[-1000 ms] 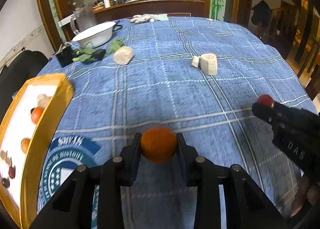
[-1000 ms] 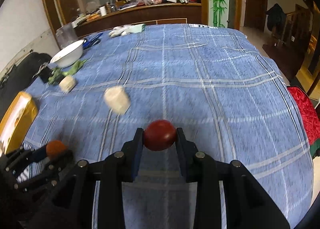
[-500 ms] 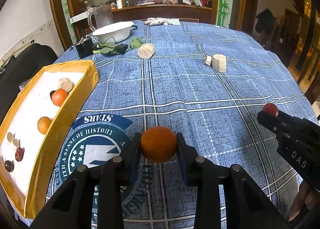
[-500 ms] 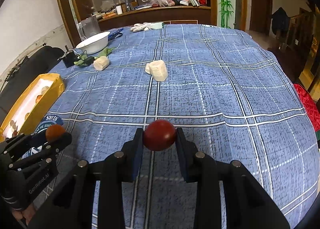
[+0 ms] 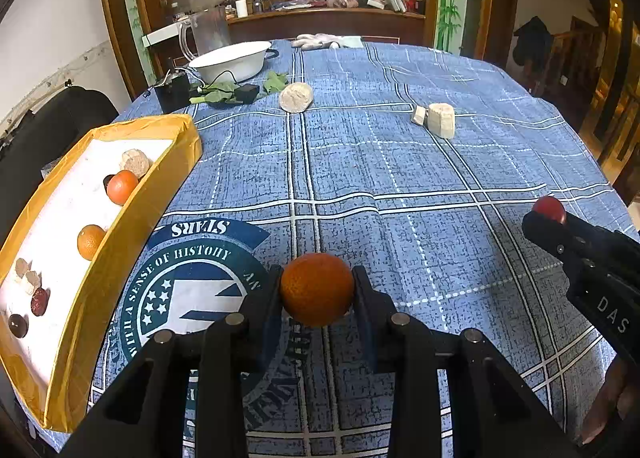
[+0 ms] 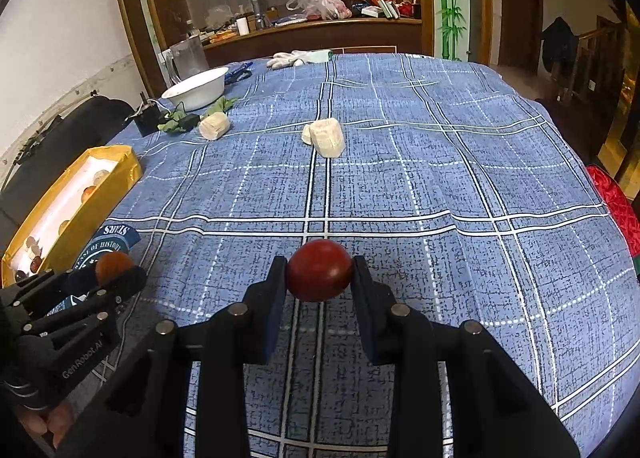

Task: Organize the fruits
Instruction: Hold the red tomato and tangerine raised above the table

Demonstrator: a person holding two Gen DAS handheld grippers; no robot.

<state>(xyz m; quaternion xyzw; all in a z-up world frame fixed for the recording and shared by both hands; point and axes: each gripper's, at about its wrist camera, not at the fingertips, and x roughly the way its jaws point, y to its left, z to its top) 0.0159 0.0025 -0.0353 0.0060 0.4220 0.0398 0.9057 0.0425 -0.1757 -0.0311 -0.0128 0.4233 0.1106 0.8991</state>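
My left gripper (image 5: 316, 286) is shut on an orange (image 5: 317, 288), held above the blue checked tablecloth just right of a yellow tray (image 5: 132, 225). The tray holds two oranges (image 5: 122, 186), a pale round fruit and several small dark and pale pieces. My right gripper (image 6: 320, 274) is shut on a dark red round fruit (image 6: 319, 270); it shows at the right edge of the left wrist view as well, red fruit (image 5: 550, 209) at its tip. In the right wrist view the left gripper (image 6: 114, 272) with its orange (image 6: 112, 262) sits at the lower left.
Two pale chunks (image 5: 440, 119) and a round pale piece (image 5: 296, 97) lie farther back on the cloth. A white bowl (image 5: 232, 65), green leaves (image 5: 224, 91), a black box with a cable and white gloves (image 5: 320, 41) stand at the far edge. A round printed emblem (image 5: 192, 286) lies beside the tray.
Both views have swung so that the tray and the far objects shifted right in the picture and the tray came fully into view. Both grips are unchanged.
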